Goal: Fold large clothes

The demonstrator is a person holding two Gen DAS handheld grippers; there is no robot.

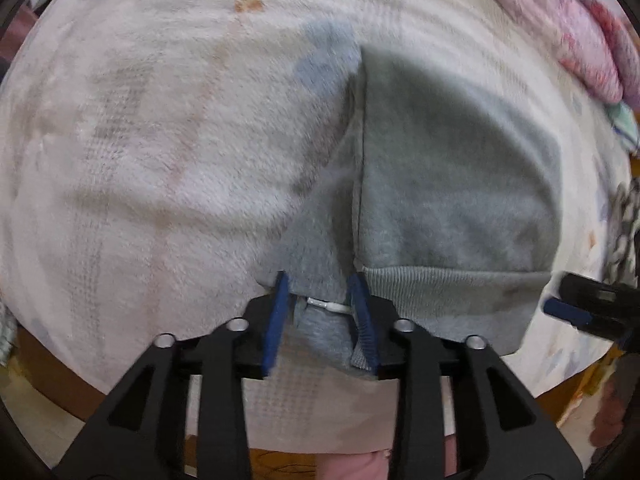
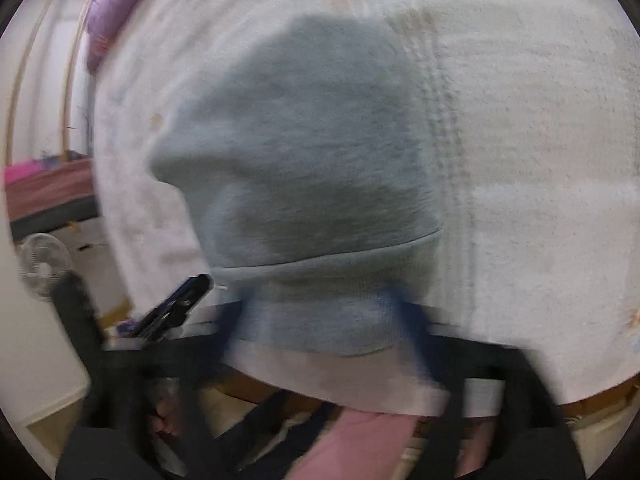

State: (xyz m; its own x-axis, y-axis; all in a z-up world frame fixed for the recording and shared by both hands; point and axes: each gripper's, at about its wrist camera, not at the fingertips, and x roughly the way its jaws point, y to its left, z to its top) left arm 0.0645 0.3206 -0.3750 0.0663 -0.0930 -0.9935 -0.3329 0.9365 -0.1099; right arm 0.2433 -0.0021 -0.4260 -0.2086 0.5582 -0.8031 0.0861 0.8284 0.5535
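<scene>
A grey sweatshirt (image 1: 452,200) lies folded on a pale fleece blanket (image 1: 160,140), its ribbed hem (image 1: 452,284) toward me. My left gripper (image 1: 322,292) is open, its blue pads (image 1: 280,320) either side of the garment's near left corner, where a white drawstring tip (image 1: 328,305) shows. My right gripper (image 2: 320,320) is open and blurred, its fingers astride the near edge of the grey sweatshirt (image 2: 312,160). The right gripper also shows at the right edge of the left wrist view (image 1: 584,304), and the left gripper in the right wrist view (image 2: 176,312).
A pink and purple quilt (image 1: 560,28) lies bunched at the far right of the blanket. The bed's wooden edge (image 1: 56,372) runs below the blanket. A small white fan (image 2: 44,264) and floor clutter lie to the left of the bed.
</scene>
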